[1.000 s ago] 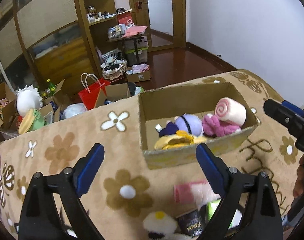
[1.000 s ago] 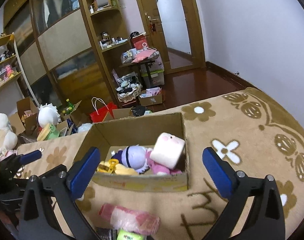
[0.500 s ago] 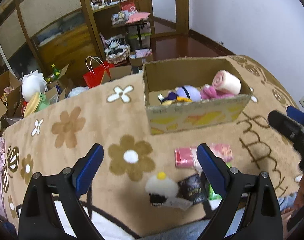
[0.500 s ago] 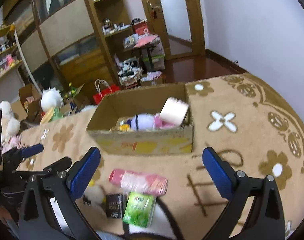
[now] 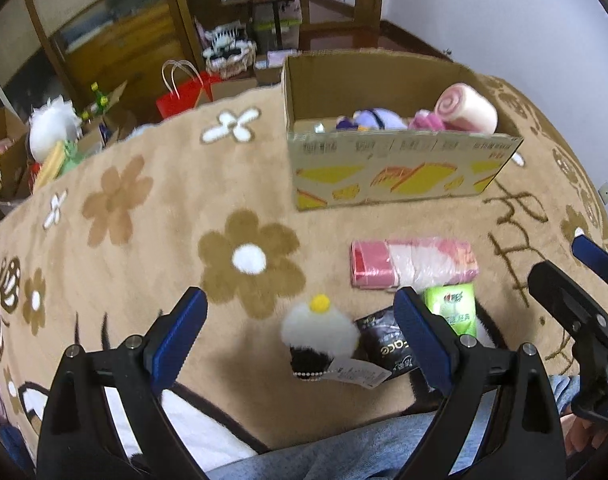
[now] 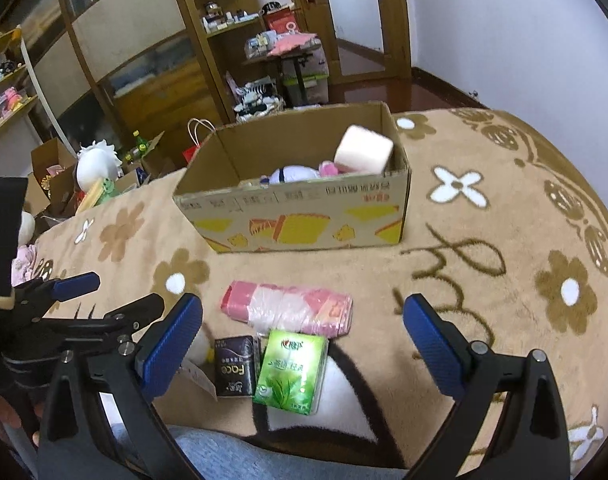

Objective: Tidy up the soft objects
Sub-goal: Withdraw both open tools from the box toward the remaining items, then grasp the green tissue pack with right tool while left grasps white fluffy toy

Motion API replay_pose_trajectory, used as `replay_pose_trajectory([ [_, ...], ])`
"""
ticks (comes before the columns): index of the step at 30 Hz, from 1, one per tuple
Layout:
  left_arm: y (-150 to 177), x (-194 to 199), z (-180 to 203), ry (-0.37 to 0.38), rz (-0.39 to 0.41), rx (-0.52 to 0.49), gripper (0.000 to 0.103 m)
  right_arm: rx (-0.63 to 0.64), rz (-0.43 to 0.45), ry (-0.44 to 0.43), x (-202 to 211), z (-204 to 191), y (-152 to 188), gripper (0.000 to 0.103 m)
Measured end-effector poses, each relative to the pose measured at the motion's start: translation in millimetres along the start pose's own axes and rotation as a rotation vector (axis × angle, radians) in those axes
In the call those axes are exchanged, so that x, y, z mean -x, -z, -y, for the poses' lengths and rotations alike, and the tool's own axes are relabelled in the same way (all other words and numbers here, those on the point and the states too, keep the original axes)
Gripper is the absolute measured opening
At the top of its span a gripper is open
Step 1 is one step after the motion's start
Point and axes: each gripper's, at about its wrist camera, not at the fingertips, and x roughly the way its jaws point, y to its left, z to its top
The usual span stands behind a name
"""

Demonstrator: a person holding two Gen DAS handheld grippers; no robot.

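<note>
Left wrist view: both the left gripper and right gripper hover spread wide, empty, above 4 loose items near the white pompom, probably choosing what joins the toys in the cardboard box.

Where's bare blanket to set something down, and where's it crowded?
Free: blanket left of the cardboard box, around the brown flower; also right of the box by the white flower. Crowded: near edge, with pink pack, green pack, black pack, white plush.
</note>
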Motion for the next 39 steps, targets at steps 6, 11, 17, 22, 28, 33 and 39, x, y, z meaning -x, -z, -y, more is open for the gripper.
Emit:
replay_pose_trajectory([
  [6, 1, -20, -7, -0.001, -0.071, 0.037, 0.093, -0.030, -0.074, -0.005, -19, 10, 13, 0.100],
  [11, -2, -32, -8, 0.023, -0.111, 0.068, 0.093, -0.049, -0.145, -0.002, -39, 16, 20, 0.100],
  [17, -4, -52, -16, 0.099, -0.188, 0.165, 0.093, -0.013, -0.236, 0.019, -66, 9, 30, 0.100],
  [22, -5, -61, -17, 0.085, -0.203, 0.177, 0.093, 0.011, -0.270, 0.024, -82, 2, 36, 0.100],
  [28, -4, -76, -11, 0.084, -0.254, 0.183, 0.093, 0.043, -0.305, 0.036, -96, -7, 41, 0.100],
  [33, -2, -88, -9, 0.081, -0.298, 0.208, 0.093, 0.056, -0.338, 0.051, -107, -9, 44, 0.097],
  [39, 0, -99, -7, 0.074, -0.338, 0.214, 0.092, 0.064, -0.375, 0.054, -120, -12, 46, 0.091],
])
